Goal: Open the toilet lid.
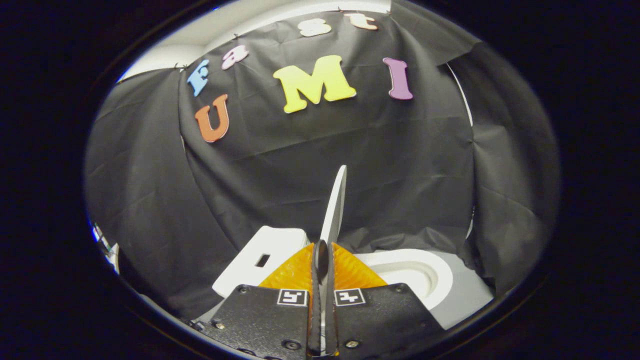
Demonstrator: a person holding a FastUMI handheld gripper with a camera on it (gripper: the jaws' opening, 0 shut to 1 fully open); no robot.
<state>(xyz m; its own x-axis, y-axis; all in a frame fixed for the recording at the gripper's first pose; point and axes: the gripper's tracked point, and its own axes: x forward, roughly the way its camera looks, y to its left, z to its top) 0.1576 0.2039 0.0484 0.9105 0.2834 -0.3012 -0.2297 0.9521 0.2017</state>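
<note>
Lighting: dim overall; the draped black cloth wall (310,165) absorbs most light, its creases faintly lit from above. Brightest areas: a pale strip of ceiling above the cloth, and the glossy white toilet bowl rim (425,272) below it, softly lit without hard glare. Shadow: deep beneath the cloth's lower folds. Focus: cloth sharp; the thin white upright toilet lid (336,205) slightly soft. Distortion: strong fisheye curvature, cloth edges bowing outward.

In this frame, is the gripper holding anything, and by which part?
Yes. The gripper is shut on the toilet lid, both fingers pinching its thin edge near the lower end; the lid stands upright, edge-on, above the open toilet bowl.
</note>
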